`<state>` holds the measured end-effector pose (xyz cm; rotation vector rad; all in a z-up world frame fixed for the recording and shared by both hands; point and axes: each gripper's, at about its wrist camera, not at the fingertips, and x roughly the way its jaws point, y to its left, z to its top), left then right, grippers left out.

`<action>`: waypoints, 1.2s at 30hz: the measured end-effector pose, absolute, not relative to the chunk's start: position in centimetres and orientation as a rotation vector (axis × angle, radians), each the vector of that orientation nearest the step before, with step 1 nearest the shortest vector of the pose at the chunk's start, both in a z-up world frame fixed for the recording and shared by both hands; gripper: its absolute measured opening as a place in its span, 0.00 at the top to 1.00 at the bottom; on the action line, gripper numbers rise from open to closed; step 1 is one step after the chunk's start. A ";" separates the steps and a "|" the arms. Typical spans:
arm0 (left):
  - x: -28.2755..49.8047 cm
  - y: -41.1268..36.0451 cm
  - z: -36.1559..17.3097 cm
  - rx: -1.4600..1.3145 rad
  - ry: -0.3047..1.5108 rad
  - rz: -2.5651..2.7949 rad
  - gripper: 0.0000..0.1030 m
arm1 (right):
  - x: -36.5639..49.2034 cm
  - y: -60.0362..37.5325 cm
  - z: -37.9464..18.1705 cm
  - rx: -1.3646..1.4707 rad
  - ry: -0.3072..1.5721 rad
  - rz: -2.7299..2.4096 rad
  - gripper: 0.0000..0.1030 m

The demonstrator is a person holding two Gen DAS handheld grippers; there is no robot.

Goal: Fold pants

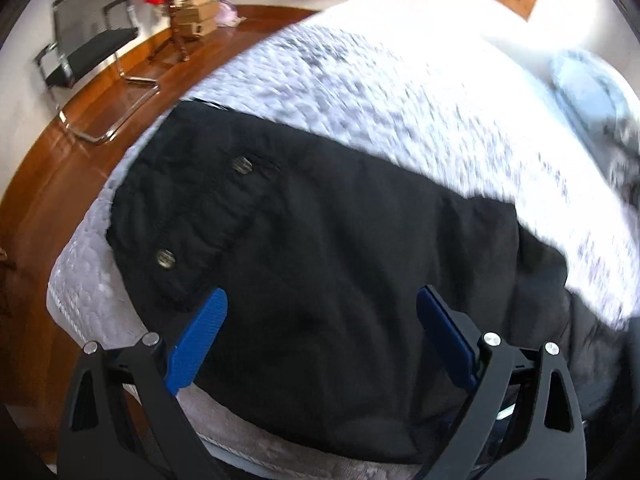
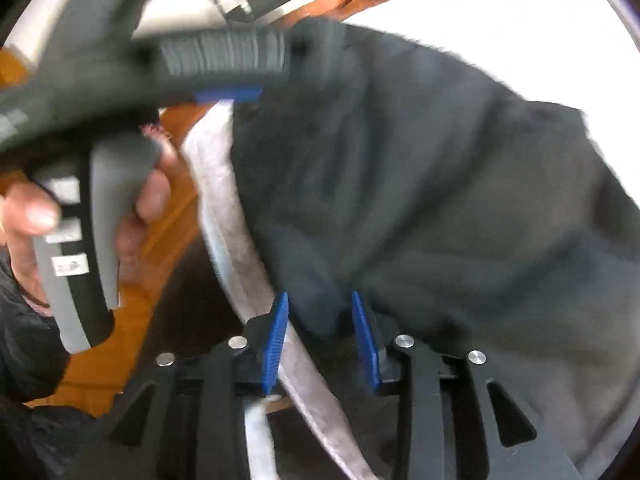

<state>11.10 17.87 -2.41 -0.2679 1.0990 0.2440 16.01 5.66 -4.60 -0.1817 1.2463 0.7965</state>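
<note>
- Black pants (image 1: 340, 240) lie flat on the bed (image 1: 380, 92), directly ahead of and under both hand-held grippers; the waist end with two buttons (image 1: 242, 165) sits ahead and to the left of the left one.
- Left hand-held gripper (image 1: 320, 336): blue fingers (image 1: 198, 340) wide apart above the cloth, nothing clamped.
- Right hand-held gripper (image 2: 320, 344): jaws partly apart, a small bunch of pants fabric (image 2: 400, 200) lies between the pads; blur hides whether the pads press it, so hold is uncertain.
- A person's hand (image 2: 80, 216) holds the left tool's handle, up and left of the right gripper.
- Handling, judged: cloth is soft, limp, fairly thick; light, not fragile, little slip on ribbed pads. It will sag and drag on the quilt.
- Grasp, judged: pinch an outer edge or corner, both layers together, one gripper at each end of that edge.
</note>
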 end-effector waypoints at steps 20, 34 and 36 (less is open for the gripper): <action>2.2 17.9 -5.9 -0.540 1.246 0.132 0.09 | 11.6 -12.6 -5.6 0.242 1.225 0.257 0.62; 2.5 20.9 -7.6 -0.751 1.251 0.179 0.83 | 11.5 -12.8 -6.1 0.256 1.231 0.282 0.56; 1.7 20.8 -7.2 -0.727 1.239 0.187 0.84 | 11.5 -12.9 -6.1 0.253 1.233 0.284 0.55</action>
